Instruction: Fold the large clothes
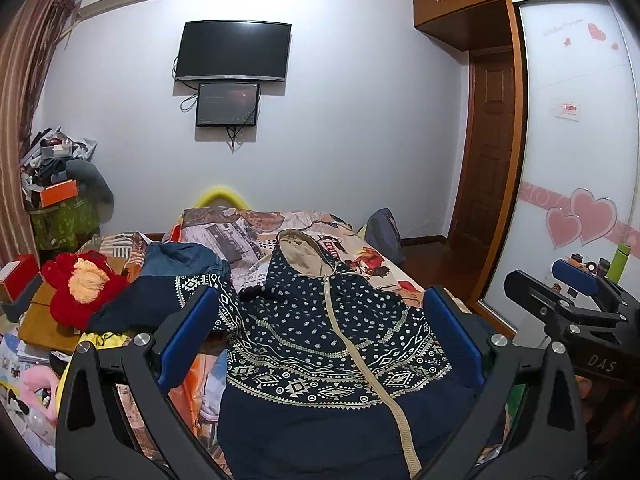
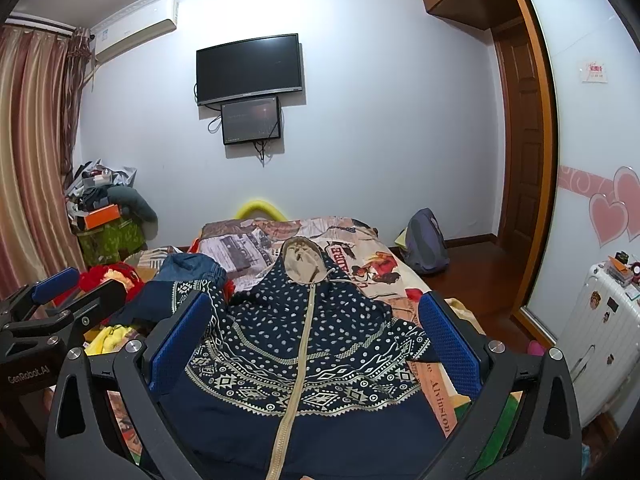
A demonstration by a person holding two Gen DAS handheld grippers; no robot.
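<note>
A dark blue hooded jacket point(image 1: 320, 344) with white dots, a patterned band and a beige zip lies spread face up on the bed, hood away from me; it also shows in the right wrist view point(image 2: 304, 344). Its left sleeve point(image 1: 168, 300) stretches out to the left. My left gripper point(image 1: 320, 320) hovers open above the jacket's lower body, holding nothing. My right gripper point(image 2: 316, 328) hovers open beside it, also empty. Each gripper shows at the edge of the other's view: the right gripper point(image 1: 560, 300) and the left gripper point(image 2: 64, 304).
The bed point(image 1: 384, 264) has a printed cover. Jeans point(image 1: 180, 256) and a red plush toy point(image 1: 80, 284) lie at the left. A backpack point(image 2: 424, 240) sits on the floor right of the bed. A white suitcase point(image 2: 604, 332) stands at the right by the wardrobe.
</note>
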